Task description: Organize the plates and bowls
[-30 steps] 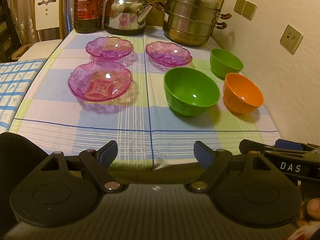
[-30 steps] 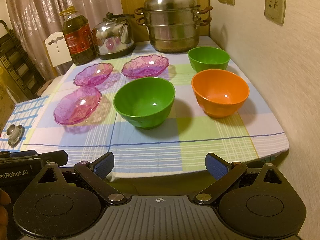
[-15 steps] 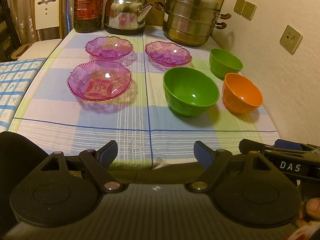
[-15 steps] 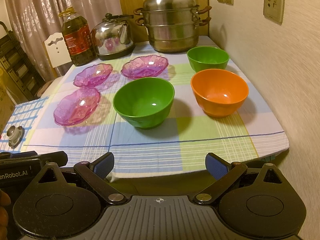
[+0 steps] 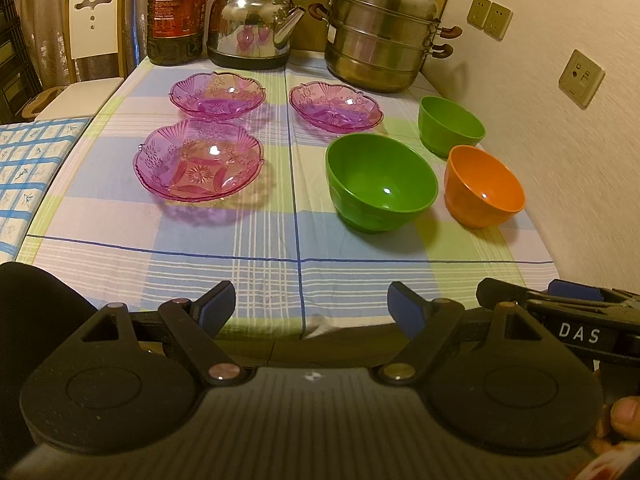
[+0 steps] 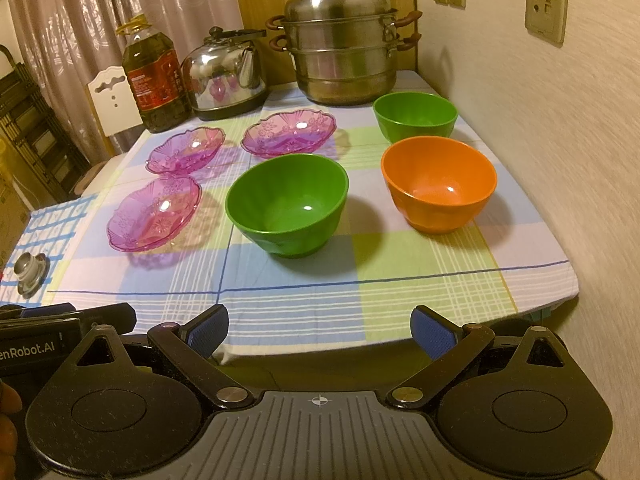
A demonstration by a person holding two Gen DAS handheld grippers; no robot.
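Note:
Three pink glass plates lie on the checked tablecloth: a near one [image 5: 199, 161] [image 6: 154, 214], a far left one [image 5: 217, 94] [image 6: 185, 150] and a far middle one [image 5: 334, 106] [image 6: 289, 132]. A large green bowl [image 5: 380, 182] [image 6: 286, 204], an orange bowl [image 5: 483, 192] [image 6: 438, 184] and a small green bowl [image 5: 450, 126] [image 6: 415, 114] stand to the right. My left gripper [image 5: 312, 306] is open and empty at the table's front edge. My right gripper [image 6: 320, 330] is open and empty there too, right of the left one.
An oil bottle [image 5: 176, 12], a steel kettle [image 5: 252, 28] and a stacked steamer pot [image 5: 380, 36] stand along the back. The wall [image 5: 560, 120] runs along the right side. A chair [image 5: 94, 28] stands at the far left. A small metal knob [image 6: 28, 272] lies on the blue checked cloth.
Both grippers have edged slightly toward the table. The plates and bowls have not moved.

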